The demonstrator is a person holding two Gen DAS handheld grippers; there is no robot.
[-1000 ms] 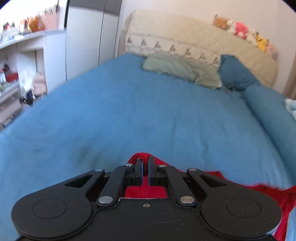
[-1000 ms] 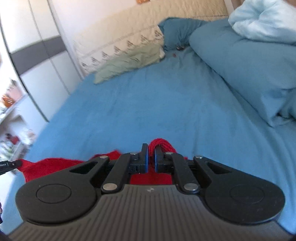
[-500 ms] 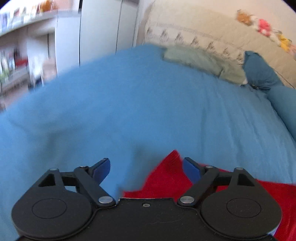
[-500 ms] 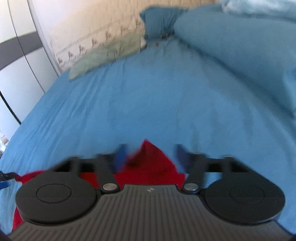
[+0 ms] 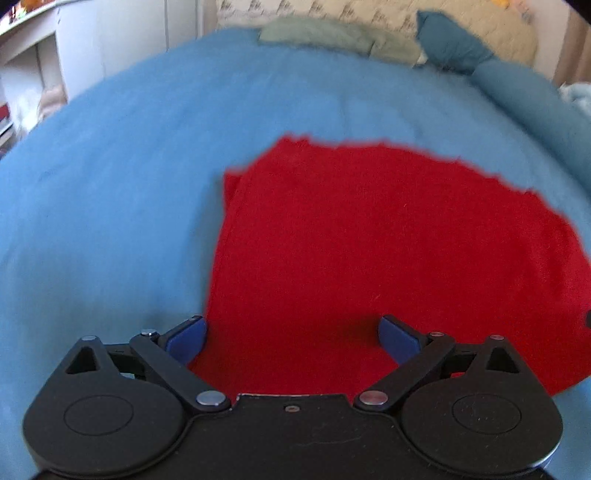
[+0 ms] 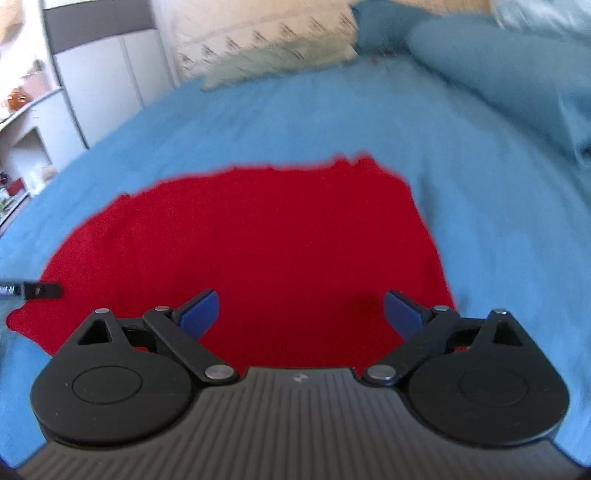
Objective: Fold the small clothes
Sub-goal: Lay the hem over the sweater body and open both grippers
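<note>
A red cloth [image 5: 369, 240] lies flat on the blue bedsheet [image 5: 110, 166], folded over, with a second layer showing at its left edge. It also shows in the right wrist view [image 6: 258, 240]. My left gripper [image 5: 293, 338] is open and empty, raised over the cloth's near left part. My right gripper [image 6: 301, 310] is open and empty, raised over the cloth's near right part. A tip of the left gripper [image 6: 37, 290] shows at the left edge of the right wrist view.
A green pillow [image 5: 325, 33] and a dark blue pillow [image 5: 450, 40] lie at the cream headboard [image 5: 369, 11]. A blue duvet roll [image 6: 498, 66] runs along the right side. White wardrobe [image 6: 103, 74] and shelves [image 5: 22, 74] stand left of the bed.
Both grippers were shut on the red cloth's corners a second ago. They opened, let go and pulled back and up. The cloth now lies flat and folded on the bed.
</note>
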